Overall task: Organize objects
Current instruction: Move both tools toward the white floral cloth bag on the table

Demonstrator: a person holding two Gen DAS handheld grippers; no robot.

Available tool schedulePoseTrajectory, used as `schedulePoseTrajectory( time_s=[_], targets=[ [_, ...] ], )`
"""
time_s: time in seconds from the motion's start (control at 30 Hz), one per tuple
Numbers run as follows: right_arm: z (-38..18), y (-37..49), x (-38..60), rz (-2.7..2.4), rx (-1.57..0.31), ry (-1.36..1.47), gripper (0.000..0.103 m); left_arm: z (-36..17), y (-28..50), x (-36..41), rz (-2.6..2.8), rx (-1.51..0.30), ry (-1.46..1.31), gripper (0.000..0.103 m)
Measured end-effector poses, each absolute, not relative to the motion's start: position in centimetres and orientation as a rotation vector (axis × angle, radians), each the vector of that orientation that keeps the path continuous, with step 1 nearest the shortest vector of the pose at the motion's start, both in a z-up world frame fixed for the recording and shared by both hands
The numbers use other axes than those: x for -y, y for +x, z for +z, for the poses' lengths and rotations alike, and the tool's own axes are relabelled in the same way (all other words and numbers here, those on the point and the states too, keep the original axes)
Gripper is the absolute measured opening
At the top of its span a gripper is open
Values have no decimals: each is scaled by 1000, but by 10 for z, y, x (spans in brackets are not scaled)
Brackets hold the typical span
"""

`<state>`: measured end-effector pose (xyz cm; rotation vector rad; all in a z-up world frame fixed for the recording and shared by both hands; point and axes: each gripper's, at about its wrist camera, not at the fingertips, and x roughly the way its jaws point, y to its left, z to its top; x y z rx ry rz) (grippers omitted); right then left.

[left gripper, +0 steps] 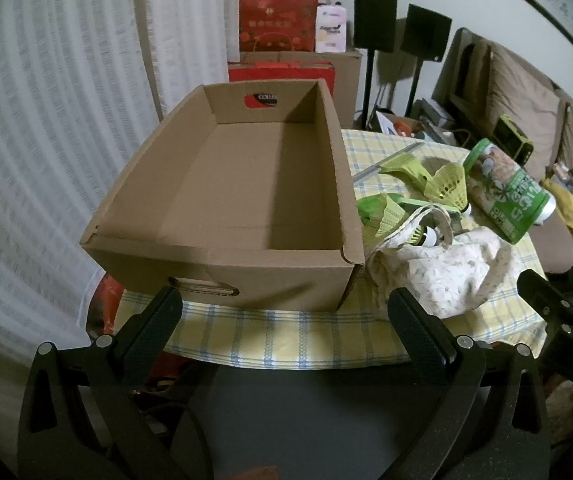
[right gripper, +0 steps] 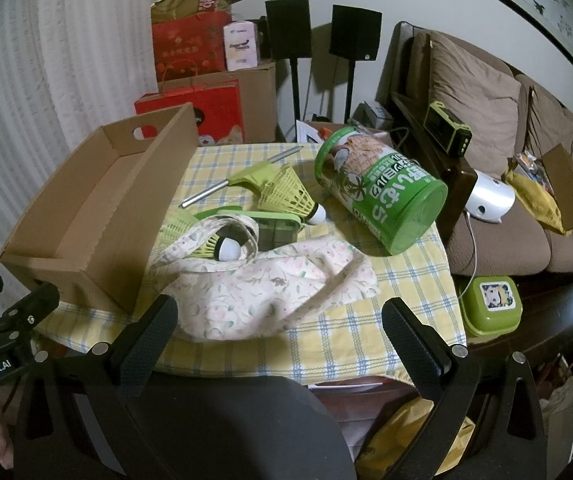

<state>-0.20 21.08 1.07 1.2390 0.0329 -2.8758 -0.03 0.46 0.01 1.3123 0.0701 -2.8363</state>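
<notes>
An empty brown cardboard box [left gripper: 246, 184] [right gripper: 86, 208] stands on the left of the yellow checked table [left gripper: 270, 340] [right gripper: 366, 332]. To its right lie a floral cloth bag [left gripper: 446, 272] [right gripper: 254, 288], yellow-green shuttlecocks [left gripper: 448, 186] [right gripper: 288, 194], a green fly swatter with a metal handle [right gripper: 242, 178], a green flat lid [right gripper: 274, 222] and a green canister on its side [left gripper: 510, 196] [right gripper: 382, 192]. My left gripper [left gripper: 286, 304] is open and empty before the box's near wall. My right gripper [right gripper: 282, 316] is open and empty before the bag.
A brown sofa [right gripper: 498, 216] with cushions stands to the right, with a white device [right gripper: 490, 196] and a green lunch box [right gripper: 490, 310] beside the table. Red gift bags and cartons [right gripper: 198, 60] and black speakers [right gripper: 318, 32] stand behind.
</notes>
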Motion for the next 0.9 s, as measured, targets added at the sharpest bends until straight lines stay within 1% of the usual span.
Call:
schedulePoseTrajectory(
  time_s=[0.9],
  targets=[
    [9,-4,-217,-2880,-32,1250,103,-4,-6,-17,-2879,-105,1321,103]
  ],
)
